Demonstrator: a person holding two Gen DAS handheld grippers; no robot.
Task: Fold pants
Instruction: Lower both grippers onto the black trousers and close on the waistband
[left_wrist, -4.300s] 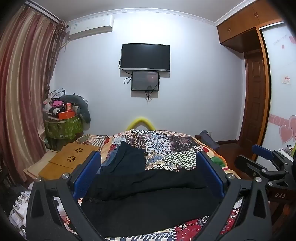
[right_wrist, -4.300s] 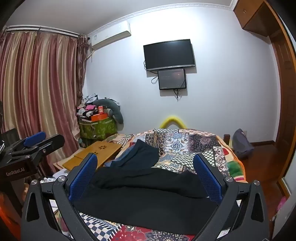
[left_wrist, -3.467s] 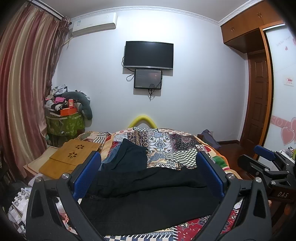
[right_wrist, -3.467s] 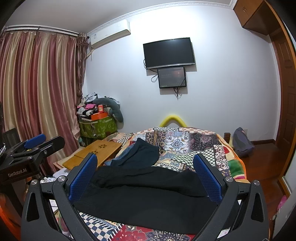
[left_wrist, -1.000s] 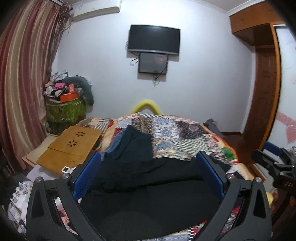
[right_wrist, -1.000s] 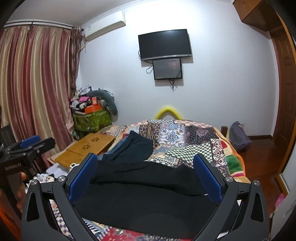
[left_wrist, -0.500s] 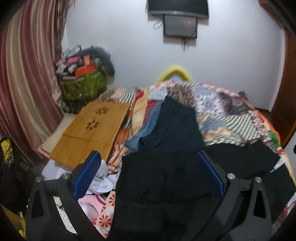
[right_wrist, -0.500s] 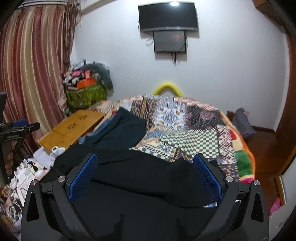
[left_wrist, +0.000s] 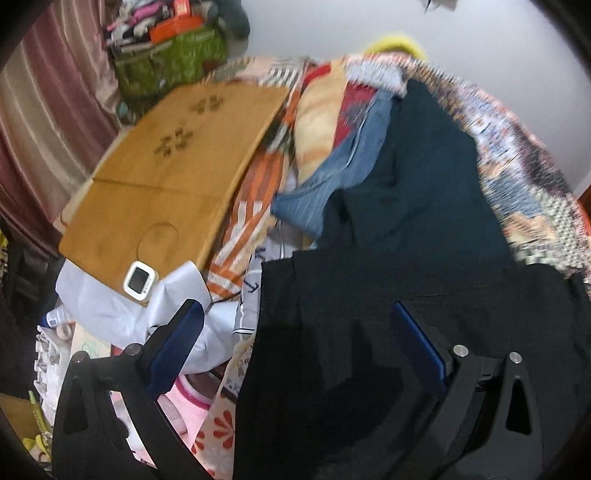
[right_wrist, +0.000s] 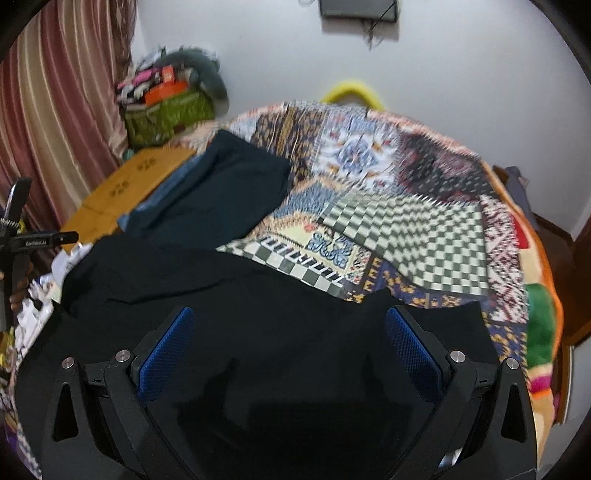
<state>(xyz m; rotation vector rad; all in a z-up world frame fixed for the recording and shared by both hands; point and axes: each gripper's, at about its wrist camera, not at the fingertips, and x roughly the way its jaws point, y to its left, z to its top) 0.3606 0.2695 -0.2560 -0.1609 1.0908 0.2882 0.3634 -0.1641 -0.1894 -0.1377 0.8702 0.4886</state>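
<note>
Black pants lie spread across the near end of a patchwork bedspread. My left gripper hangs open over their left edge, with blue pads wide apart and nothing between them. Above the pants' right part my right gripper is open as well, its blue pads straddling black cloth. Whether either gripper touches the fabric I cannot tell. The left gripper's body shows at the left edge of the right wrist view.
A dark teal garment over blue jeans lies farther up the bed. A wooden lap desk with a small white device sits left of the bed, over white cloth and clutter. Curtains and a green bag stand beyond.
Both grippers have tipped downward and come closer to the pants. The left one swung left toward the bed's edge. The wall screens have slid out of view.
</note>
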